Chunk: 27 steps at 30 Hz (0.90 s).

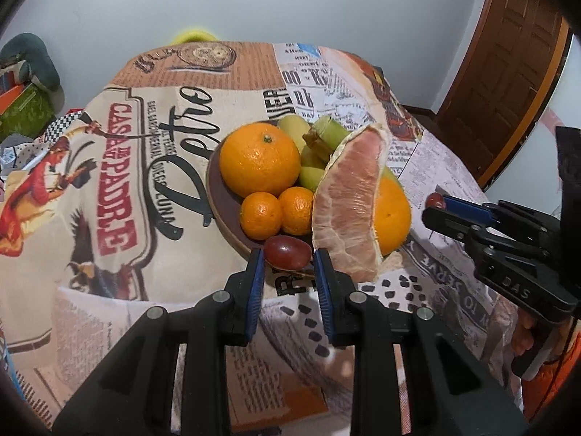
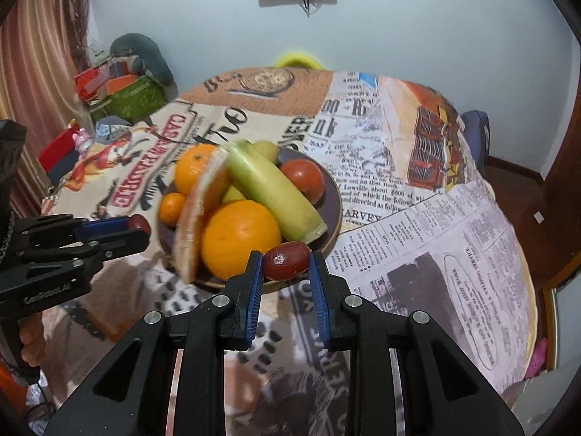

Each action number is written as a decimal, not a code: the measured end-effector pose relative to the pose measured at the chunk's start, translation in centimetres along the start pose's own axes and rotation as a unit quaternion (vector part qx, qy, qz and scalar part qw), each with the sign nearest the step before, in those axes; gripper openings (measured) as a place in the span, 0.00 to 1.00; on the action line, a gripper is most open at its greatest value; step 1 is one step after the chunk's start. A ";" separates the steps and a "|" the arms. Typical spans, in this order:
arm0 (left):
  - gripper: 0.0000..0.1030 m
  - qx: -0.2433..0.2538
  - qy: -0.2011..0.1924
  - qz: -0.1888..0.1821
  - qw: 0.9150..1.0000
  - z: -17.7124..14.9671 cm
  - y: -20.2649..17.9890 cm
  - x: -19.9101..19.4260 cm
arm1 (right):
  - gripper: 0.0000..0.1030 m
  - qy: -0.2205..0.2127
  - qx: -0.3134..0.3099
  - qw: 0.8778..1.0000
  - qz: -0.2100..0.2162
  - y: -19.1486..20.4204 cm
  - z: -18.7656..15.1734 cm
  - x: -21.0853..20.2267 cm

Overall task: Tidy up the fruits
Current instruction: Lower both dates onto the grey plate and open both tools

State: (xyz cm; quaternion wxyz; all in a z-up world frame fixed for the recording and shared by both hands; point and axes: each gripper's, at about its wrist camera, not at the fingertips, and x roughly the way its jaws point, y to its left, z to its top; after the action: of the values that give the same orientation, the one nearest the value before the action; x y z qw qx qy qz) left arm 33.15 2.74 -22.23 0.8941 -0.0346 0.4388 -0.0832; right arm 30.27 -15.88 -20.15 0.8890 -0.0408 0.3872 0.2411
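Clamping a red grape (image 1: 287,252) between its blue pads, the left gripper (image 1: 287,262) sits at lower centre, just before the brown plate (image 1: 215,196) heaped with oranges, bananas and a pomelo slice (image 1: 350,200). At lower centre of the right wrist view, the right gripper (image 2: 286,263) likewise pinches a second red grape (image 2: 287,259).

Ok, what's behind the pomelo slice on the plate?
From the left wrist view, the pomelo slice covers most of a large orange and banana ends. The tomato shows only from the right.
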 end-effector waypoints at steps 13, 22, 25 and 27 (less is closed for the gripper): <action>0.27 0.001 0.002 -0.001 1.000 0.1 0.1 1.5 | 0.24 0.021 0.002 1.000 0.001 -0.8 0.0 2.8; 0.38 -0.011 0.009 0.006 1.000 0.0 0.9 1.6 | 0.27 0.035 0.004 0.999 -0.001 -1.1 -0.2 3.5; 0.38 -0.008 0.008 0.010 1.000 -0.2 0.8 1.3 | 0.29 0.034 0.008 0.999 0.004 -1.4 -0.3 3.1; 0.38 -0.007 0.005 0.011 1.000 -0.3 0.7 1.0 | 0.30 0.033 0.005 0.999 0.004 -1.3 -0.5 2.8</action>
State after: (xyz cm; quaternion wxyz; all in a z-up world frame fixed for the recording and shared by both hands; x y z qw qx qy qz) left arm 33.61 3.29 -23.31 0.8923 -0.0354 0.4445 -0.0703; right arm 32.15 -16.04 -22.59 0.8749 -0.0431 0.4178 0.2412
